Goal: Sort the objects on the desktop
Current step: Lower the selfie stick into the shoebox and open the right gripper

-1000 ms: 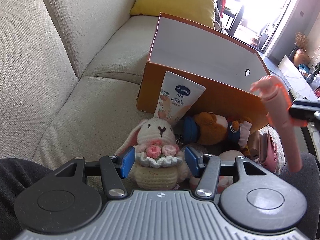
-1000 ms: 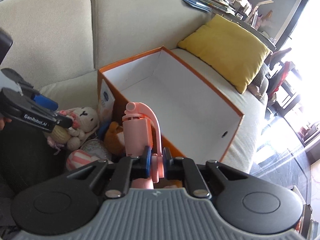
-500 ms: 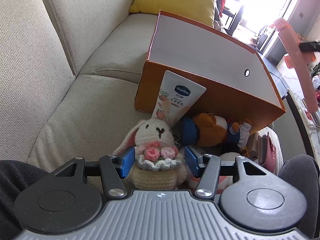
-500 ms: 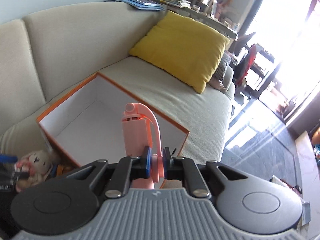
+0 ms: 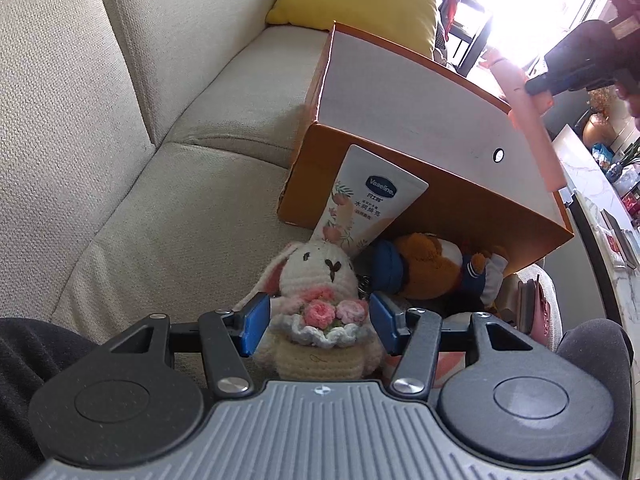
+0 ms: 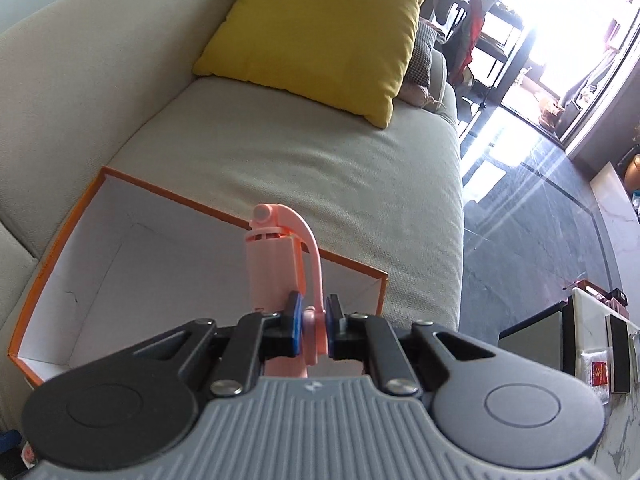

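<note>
Step in hand (judged): drop the pink gadget into the box.

1. Right gripper (image 6: 312, 330): jaws closed on the pink gadget (image 6: 276, 272), pinching its thin curved arm near the base. Gadget stands roughly upright in the right wrist view, held in the air over the box (image 6: 80, 280) opening, near the box's right corner. The left wrist view shows it above the box's far wall.
2. Box: orange outside, white inside, sits on the sofa (image 6: 320, 184) seat cushion. Inside appears bare where visible.
3. Left gripper (image 5: 318, 322): jaws spread wide, one pad each side of the knitted bunny (image 5: 316, 304); pad contact can't be confirmed. Bunny sits at the sofa's front edge, just in front of the box, beside a lotion tube (image 5: 368, 204) leaning on the box wall and a brown plush toy (image 5: 432, 268).

Procedure, recommended:
- Lower the right gripper until the gadget's bottom end is below the rim, then open. Release from height risks bounce-out or hitting the wall.
- Grip is on a narrow part, so the gadget may swing; move slowly, w/o tilting.
- Keep the left gripper parked at the bunny until the right one clears.
</note>
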`<action>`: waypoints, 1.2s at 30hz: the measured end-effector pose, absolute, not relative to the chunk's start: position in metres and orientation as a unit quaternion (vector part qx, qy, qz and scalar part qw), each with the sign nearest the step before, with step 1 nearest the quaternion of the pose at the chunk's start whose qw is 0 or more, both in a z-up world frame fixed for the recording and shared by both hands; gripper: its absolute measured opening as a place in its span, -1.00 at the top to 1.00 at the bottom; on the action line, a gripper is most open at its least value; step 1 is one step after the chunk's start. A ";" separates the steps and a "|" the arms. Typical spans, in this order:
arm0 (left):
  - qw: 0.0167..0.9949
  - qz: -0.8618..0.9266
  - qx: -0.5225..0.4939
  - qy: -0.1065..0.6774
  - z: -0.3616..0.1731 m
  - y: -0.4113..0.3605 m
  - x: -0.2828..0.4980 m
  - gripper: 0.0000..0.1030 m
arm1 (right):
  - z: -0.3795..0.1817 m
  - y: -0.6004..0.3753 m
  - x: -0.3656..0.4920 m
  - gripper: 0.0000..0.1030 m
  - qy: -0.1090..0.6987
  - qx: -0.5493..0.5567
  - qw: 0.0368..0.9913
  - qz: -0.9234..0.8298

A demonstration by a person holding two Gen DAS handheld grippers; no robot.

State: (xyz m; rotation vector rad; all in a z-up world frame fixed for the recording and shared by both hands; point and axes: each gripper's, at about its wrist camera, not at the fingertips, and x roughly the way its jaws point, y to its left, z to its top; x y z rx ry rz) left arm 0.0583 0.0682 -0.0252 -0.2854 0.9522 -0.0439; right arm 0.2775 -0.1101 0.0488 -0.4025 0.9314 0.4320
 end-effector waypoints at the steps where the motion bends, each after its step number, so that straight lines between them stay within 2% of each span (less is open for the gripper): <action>1: 0.878 -0.022 -0.138 0.457 -0.026 0.069 0.059 -0.25 | 0.046 -0.107 0.281 0.77 0.448 -0.189 0.851 0.200; 13: 0.876 -0.031 -0.145 0.459 -0.030 0.072 0.059 -0.25 | -0.017 -0.087 0.292 0.76 0.515 -0.196 0.822 0.143; 17: 0.873 -0.029 -0.146 0.464 -0.033 0.071 0.061 -0.25 | -0.022 -0.064 0.290 0.76 0.555 -0.145 0.804 0.160; 25: 0.874 -0.027 -0.144 0.464 -0.031 0.072 0.059 -0.25 | -0.029 0.011 0.295 0.76 0.585 -0.046 0.793 0.160; 36: 0.872 -0.030 -0.152 0.465 -0.033 0.079 0.060 -0.25 | -0.044 0.058 0.295 0.75 0.600 -0.001 0.789 0.132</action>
